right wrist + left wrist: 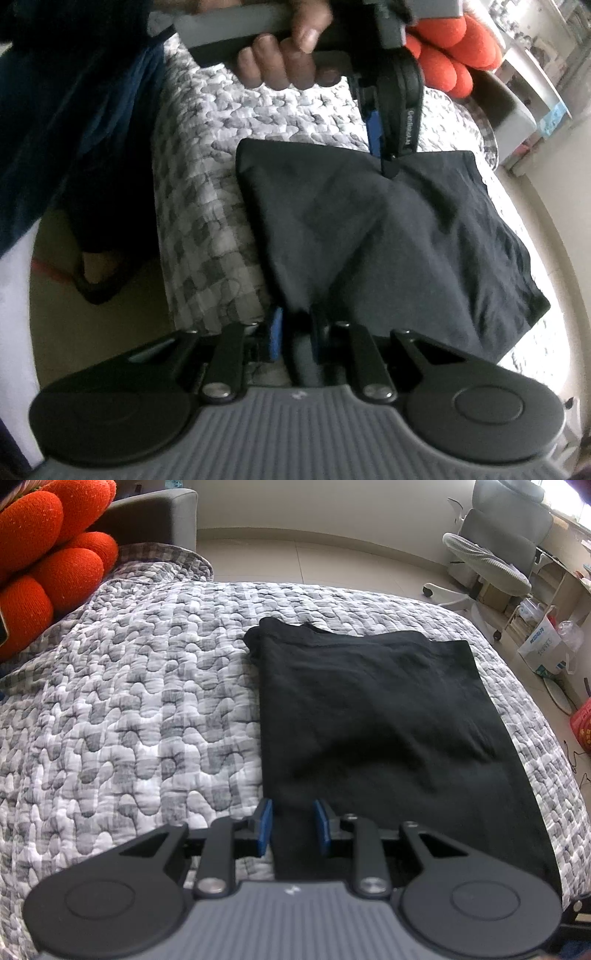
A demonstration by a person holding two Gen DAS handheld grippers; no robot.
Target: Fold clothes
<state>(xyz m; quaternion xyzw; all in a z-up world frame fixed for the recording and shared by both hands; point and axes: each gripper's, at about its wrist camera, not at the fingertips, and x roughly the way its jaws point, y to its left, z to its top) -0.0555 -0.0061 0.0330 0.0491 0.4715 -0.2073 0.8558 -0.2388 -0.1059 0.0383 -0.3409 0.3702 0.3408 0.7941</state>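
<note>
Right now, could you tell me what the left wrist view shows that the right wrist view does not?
Only the left wrist view shows the grey office chair, the tiled floor beyond the bed and the white bag beside it. Only the right wrist view shows the person's hand gripping the left tongs, which pinch the far edge of the black garment, and the right tongs closed on its near edge. Both show the garment lying on the grey quilt and the orange cushion.
</note>
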